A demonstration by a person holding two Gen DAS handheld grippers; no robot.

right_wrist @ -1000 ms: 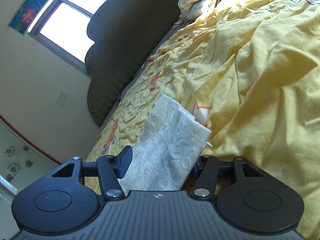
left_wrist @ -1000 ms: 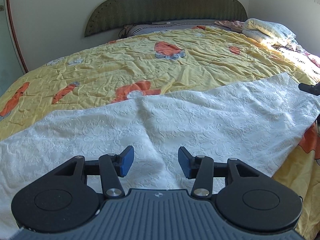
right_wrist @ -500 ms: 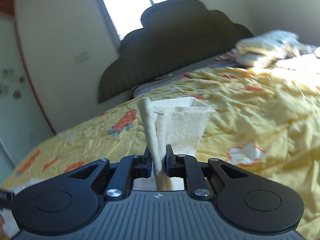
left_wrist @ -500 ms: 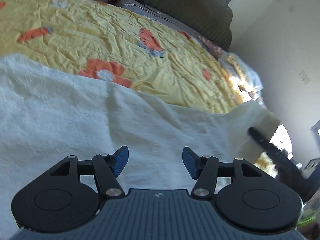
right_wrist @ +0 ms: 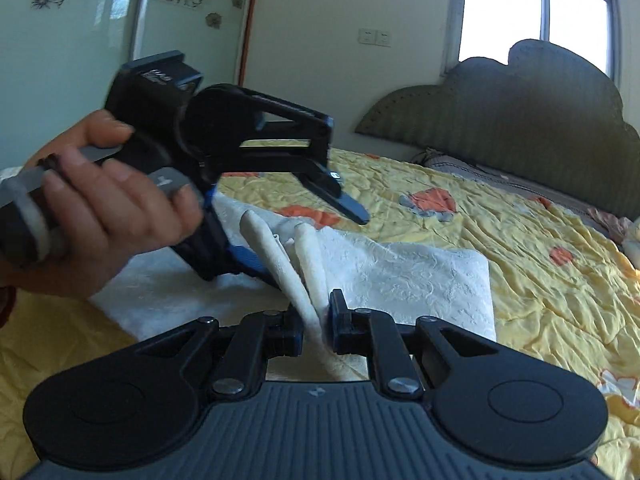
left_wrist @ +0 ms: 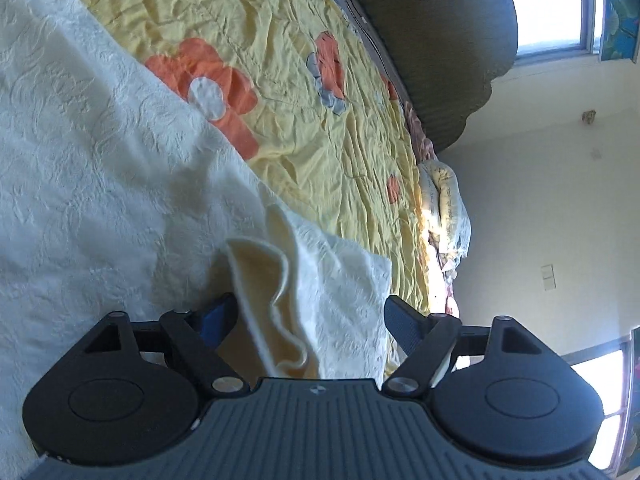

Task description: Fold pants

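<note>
Now both grippers meet at one folded corner of the white embossed fabric pants (left_wrist: 100, 152) on the yellow floral bedspread (left_wrist: 288, 92)
Left wrist view: left gripper (left_wrist: 310, 314) gapes wide around raised folds; right wrist view: right gripper (right_wrist: 316, 320) clamps those pants

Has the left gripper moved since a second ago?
Yes. The left gripper has rolled and swung toward the pants' lifted end: the headboard, earlier across the top of its view, now runs down the right side, and the folded hem sits between its open fingers.
</note>
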